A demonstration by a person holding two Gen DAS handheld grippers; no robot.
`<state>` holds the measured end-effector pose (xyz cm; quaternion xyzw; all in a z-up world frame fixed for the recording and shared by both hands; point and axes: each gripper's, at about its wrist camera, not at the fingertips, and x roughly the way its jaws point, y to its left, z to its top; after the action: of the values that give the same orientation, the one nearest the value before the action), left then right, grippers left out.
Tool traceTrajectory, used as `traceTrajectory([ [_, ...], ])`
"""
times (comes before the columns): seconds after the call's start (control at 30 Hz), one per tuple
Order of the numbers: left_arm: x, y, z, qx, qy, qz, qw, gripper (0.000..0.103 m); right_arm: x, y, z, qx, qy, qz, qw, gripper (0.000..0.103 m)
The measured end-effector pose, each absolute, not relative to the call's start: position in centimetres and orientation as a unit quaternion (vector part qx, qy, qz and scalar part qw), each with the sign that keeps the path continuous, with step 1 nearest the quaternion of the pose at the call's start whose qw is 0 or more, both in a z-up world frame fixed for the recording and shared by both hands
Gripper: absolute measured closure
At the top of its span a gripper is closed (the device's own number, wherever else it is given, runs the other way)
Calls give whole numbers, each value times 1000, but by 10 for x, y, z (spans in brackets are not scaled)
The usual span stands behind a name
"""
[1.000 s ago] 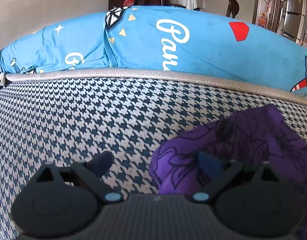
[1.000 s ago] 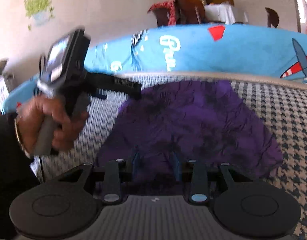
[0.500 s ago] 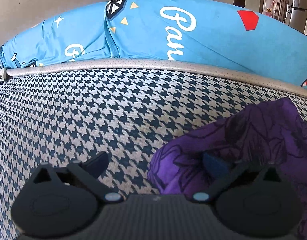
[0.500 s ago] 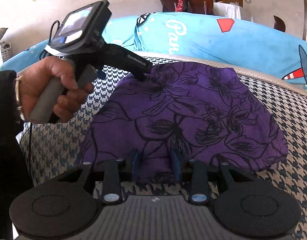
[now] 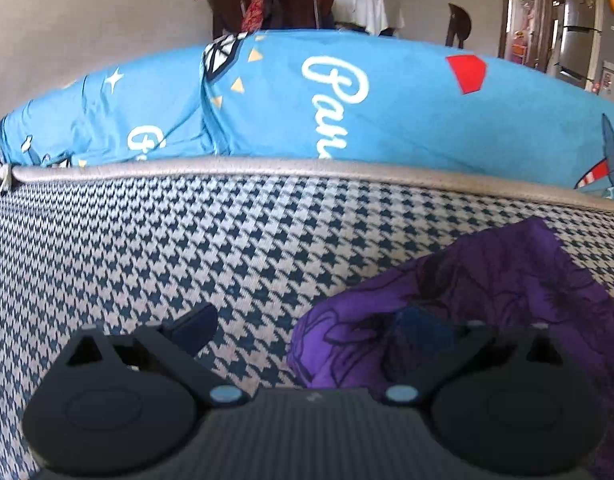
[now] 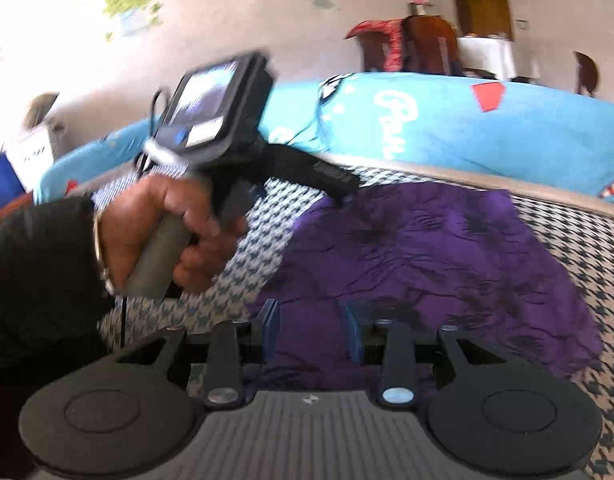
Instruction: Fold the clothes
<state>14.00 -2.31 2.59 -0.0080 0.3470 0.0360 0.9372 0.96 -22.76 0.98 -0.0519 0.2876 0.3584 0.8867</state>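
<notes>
Purple cloth with black flowers (image 6: 419, 264) lies spread on the houndstooth mattress (image 5: 187, 248), its near edge between the fingers of the right gripper (image 6: 311, 330), which are partly closed on it. The left gripper (image 5: 307, 332) is spread wide; its right finger sits under a raised fold of the cloth, its left on bare mattress. Beyond both, a blue printed bolster (image 5: 387, 112) shows white script, cut off, "Pan". A hand (image 6: 163, 232) holds the left gripper's handle, blurred.
</notes>
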Motion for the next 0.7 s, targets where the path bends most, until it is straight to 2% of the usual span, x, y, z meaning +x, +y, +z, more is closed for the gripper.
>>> traceTrajectory([
  [0.43, 145, -42, 2, 15, 385, -5, 923, 0, 18, -188, -15, -102, 308, 364, 873, 69],
  [0.7, 158, -26, -9, -46, 425, -4, 904, 0, 30, -172, -22, -104, 329, 361, 866, 69],
])
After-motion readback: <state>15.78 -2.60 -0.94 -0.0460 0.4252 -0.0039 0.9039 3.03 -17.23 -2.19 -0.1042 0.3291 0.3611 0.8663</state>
